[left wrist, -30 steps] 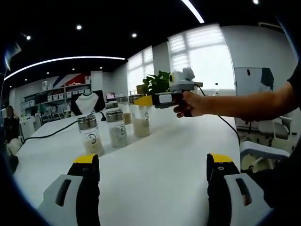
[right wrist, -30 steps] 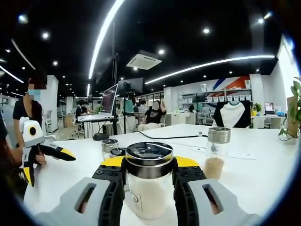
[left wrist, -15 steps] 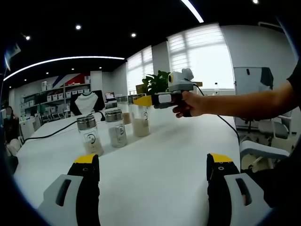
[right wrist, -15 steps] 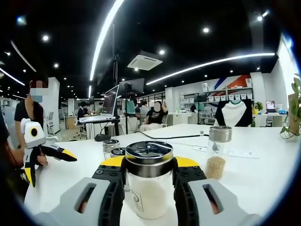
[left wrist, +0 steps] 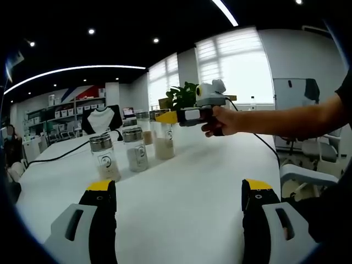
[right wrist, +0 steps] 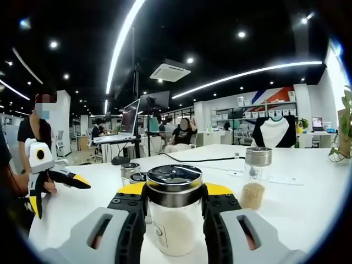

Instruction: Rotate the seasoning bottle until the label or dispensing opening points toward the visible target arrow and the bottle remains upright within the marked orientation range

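The right gripper (right wrist: 174, 206) clamps a clear glass seasoning bottle with a steel lid (right wrist: 174, 212), upright on the white worktop (right wrist: 308, 212) near its far edge. The left gripper (left wrist: 179, 212) hovers over bare worktop, jaws wide apart. Two similar glass jars (left wrist: 121, 154) stand alongside.
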The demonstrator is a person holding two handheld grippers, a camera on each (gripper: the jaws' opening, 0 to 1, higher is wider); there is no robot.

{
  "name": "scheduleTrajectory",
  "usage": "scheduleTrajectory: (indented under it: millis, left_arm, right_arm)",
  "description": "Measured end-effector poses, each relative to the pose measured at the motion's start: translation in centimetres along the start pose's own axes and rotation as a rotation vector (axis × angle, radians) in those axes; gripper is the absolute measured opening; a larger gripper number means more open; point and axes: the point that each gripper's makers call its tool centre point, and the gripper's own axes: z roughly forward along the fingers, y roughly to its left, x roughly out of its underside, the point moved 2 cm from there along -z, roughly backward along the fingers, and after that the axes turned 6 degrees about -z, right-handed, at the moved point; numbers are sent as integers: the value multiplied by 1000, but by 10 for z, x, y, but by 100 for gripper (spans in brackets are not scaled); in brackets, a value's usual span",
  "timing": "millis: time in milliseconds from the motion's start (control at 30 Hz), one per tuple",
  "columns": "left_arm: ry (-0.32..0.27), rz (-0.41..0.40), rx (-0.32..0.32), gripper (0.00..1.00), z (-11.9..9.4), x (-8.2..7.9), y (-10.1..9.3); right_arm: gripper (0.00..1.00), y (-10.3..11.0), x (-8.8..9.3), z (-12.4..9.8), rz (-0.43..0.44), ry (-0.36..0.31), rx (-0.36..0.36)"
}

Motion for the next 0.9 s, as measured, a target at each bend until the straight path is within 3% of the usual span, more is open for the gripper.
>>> scheduleTrajectory:
  millis: [900]
  left_arm:
    - [7,3,-1,100,0,1,0]
  right_arm:
    - [37,-4,0,3,-3,-13,-24]
